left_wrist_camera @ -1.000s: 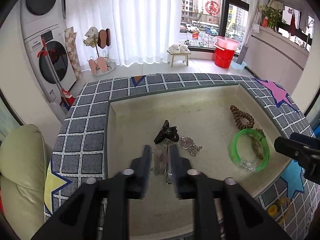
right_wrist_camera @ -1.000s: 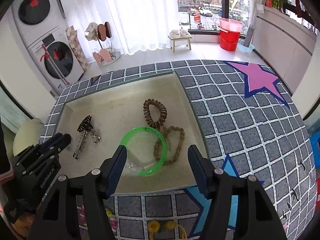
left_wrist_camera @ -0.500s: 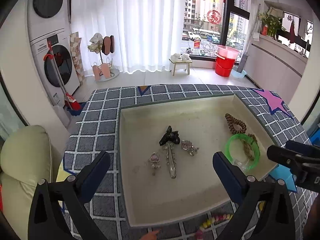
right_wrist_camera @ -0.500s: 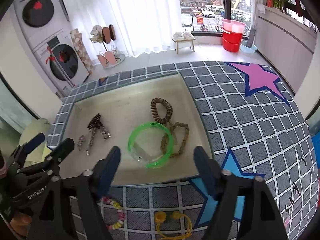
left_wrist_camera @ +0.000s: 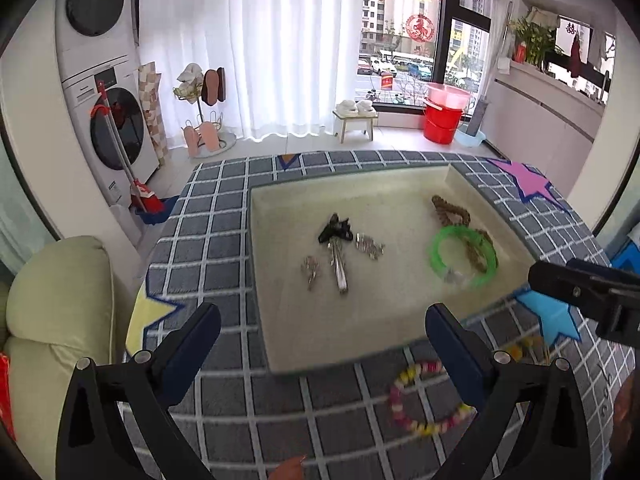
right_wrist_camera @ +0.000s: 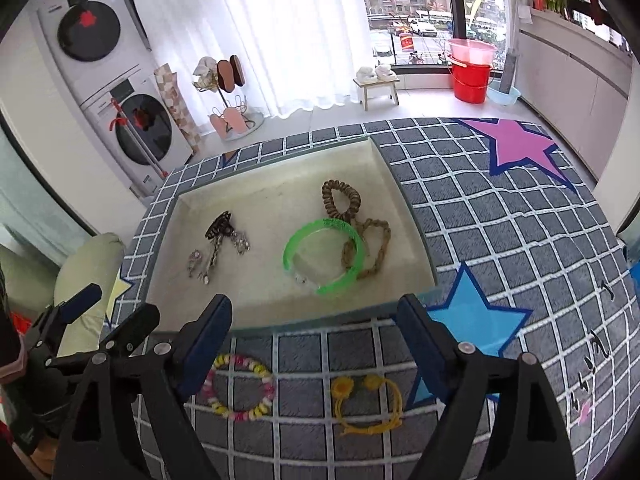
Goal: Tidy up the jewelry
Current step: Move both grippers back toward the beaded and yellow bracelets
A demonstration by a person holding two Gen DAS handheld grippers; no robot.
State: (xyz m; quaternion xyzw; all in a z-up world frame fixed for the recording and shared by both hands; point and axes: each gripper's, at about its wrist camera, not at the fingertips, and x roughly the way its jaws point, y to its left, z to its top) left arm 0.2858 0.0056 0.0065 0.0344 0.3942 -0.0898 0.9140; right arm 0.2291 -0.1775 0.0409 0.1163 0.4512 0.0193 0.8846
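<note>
A cream tray (left_wrist_camera: 280, 344) (right_wrist_camera: 416, 232) sits on a checked grey mat. In it lie a black clip with a silver hairpin (left_wrist_camera: 336, 248) (right_wrist_camera: 218, 236), small silver earrings (left_wrist_camera: 311, 270), a green bangle (left_wrist_camera: 464, 256) (right_wrist_camera: 324, 254), a brown coil tie (right_wrist_camera: 342, 200) and a braided cord (right_wrist_camera: 374, 248). On the mat in front lie a pink-yellow bead bracelet (left_wrist_camera: 424, 400) (right_wrist_camera: 240, 386) and a yellow cord bracelet (right_wrist_camera: 368, 404). My left gripper (left_wrist_camera: 320, 344) is open and empty above the tray's near edge. My right gripper (right_wrist_camera: 316, 336) is open and empty, also near that edge.
The mat (right_wrist_camera: 500, 220) has pink, blue and yellow stars. A pale green cushion (left_wrist_camera: 56, 320) lies at the left. Beyond the mat are stacked washing machines (left_wrist_camera: 108, 112), a shoe rack (left_wrist_camera: 200, 120), a stool (left_wrist_camera: 356, 120) and a red bucket (left_wrist_camera: 444, 120).
My left gripper opened, let go of the silver earring in the tray and drew back and up. My right gripper also drew back, so the bracelets on the mat came into view.
</note>
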